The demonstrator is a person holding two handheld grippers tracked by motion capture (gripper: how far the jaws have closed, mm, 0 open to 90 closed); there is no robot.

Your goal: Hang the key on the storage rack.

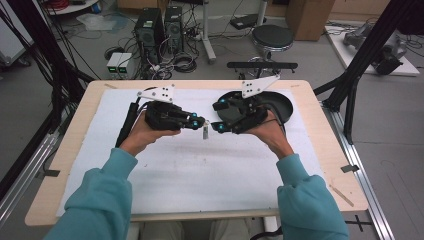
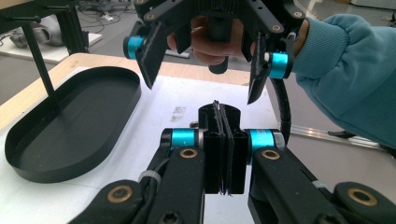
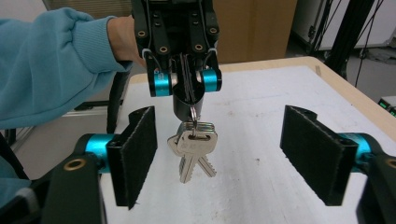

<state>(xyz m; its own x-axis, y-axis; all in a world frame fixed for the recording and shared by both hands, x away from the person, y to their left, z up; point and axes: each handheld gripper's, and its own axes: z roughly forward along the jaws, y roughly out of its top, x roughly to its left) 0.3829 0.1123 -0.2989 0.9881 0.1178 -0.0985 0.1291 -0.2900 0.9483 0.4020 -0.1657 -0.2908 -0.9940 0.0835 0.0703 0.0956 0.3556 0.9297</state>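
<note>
Left gripper (image 2: 223, 140) jaws pressed together; right gripper (image 2: 205, 70) jaws apart beside black tray (image 2: 70, 135).

Key ring (image 3: 193, 112) partly inside tongs

sleeves (image 1: 105, 200): teal, ribbed cuffs | left tool (image 1: 199, 121), right tool (image 1: 219, 116): black, cyan jaw collars, brass screws, grey three-cornered plates, black cables

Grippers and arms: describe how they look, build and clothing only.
Both the left gripper and right gripper are black linkage frames with turquoise cylinders at the jaw pivots, brass-coloured bushings, and flat black padded jaws. Each carries a grey three-cornered plate on top. The person's sleeves are teal with ribbed cuffs.
</note>
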